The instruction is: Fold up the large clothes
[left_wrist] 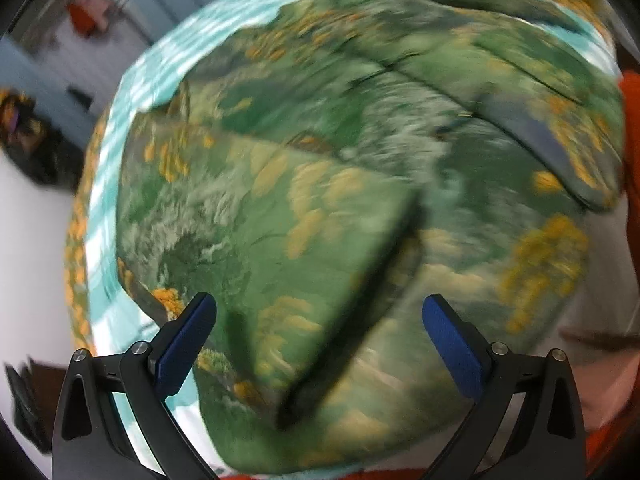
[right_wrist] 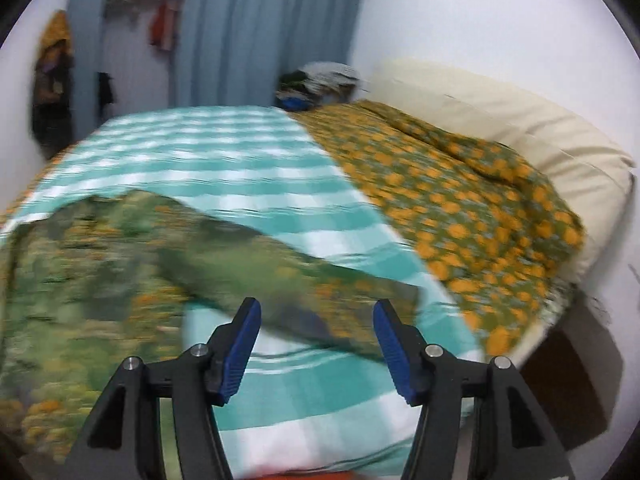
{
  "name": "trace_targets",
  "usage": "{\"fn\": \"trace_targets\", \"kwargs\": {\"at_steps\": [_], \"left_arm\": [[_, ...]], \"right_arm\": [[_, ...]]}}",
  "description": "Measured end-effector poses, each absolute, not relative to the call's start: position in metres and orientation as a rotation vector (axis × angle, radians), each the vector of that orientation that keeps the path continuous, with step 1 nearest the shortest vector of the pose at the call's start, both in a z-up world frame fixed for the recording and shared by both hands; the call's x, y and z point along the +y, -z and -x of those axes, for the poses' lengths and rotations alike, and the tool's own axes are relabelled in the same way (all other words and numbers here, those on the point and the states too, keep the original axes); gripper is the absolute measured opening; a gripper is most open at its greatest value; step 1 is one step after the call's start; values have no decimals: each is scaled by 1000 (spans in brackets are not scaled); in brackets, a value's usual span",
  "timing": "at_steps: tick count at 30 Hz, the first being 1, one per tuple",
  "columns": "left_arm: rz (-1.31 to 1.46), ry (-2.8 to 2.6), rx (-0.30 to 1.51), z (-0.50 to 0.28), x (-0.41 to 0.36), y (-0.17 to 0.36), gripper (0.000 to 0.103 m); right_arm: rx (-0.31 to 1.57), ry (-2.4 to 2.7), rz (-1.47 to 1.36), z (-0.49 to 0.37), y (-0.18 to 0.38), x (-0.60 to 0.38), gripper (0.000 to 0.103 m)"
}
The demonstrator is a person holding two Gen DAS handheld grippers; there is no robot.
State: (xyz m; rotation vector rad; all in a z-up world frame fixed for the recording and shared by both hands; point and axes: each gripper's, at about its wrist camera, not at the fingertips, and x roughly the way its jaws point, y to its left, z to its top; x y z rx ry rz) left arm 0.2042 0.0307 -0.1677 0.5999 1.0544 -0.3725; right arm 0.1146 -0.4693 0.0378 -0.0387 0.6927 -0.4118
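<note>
Nearest, green printed garment point(left_wrist: 304, 216) spread blurred over teal checked sheet point(right_wrist: 248, 160) toward bed's near edge; beyond, orange-flowered cover point(right_wrist: 460, 208), cream pillow point(right_wrist: 520, 128), blue curtain point(right_wrist: 264, 32). Left gripper point(left_wrist: 320, 312) angled down above garment, right gripper point(right_wrist: 316, 316) above its edge. Both released, grasping nothing.

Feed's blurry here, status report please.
Left gripper open, empty. Right gripper open, empty. Green printed garment partly folded on checked sheet. Nothing in the way.
</note>
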Motion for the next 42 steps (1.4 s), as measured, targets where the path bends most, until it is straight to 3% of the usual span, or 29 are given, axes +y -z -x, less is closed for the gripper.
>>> {"fn": "trace_targets", "kwargs": {"at_steps": [7,15,16,17,18,19,21,25,30,33,34,35,39,42], "left_arm": [[-454,460,1141,-218,51,168,100],[-324,506,1146,-224,74,152,96],[-316,504,1158,-226,74,154,84],[-321,502,1178,-227,73,158,60],[-323,512,1198,-229,71,162,45],[-319,525,1211,-229,68,163,12],[-323,520,1177,-228,68,150,8],[-224,450,1052,-233,108,92,7],[-70,178,909,-246,218,21,9],[51,-111,849,-247,299,1,29],[81,-167,834,-245,315,0,47],[122,-242,815,-239,335,0,56],[252,-274,859,-210,363,21,57],[281,-97,973,-195,324,54,57]], "right_arm": [[675,184,70,-122,-27,-371,61],[713,75,43,-126,-15,-322,61],[716,69,46,-126,-14,-318,61],[715,69,49,-125,-13,-317,61],[713,69,51,-123,-13,-315,61],[716,69,52,-122,-12,-314,61],[720,72,47,-122,-12,-313,61],[693,82,56,-112,-21,-317,61],[670,107,75,-104,-25,-326,61],[674,121,72,-104,-24,-333,61],[676,123,69,-104,-24,-333,61],[680,126,64,-104,-23,-336,61],[735,118,44,-110,-17,-351,61],[841,122,18,-117,-1,-371,64]]}}
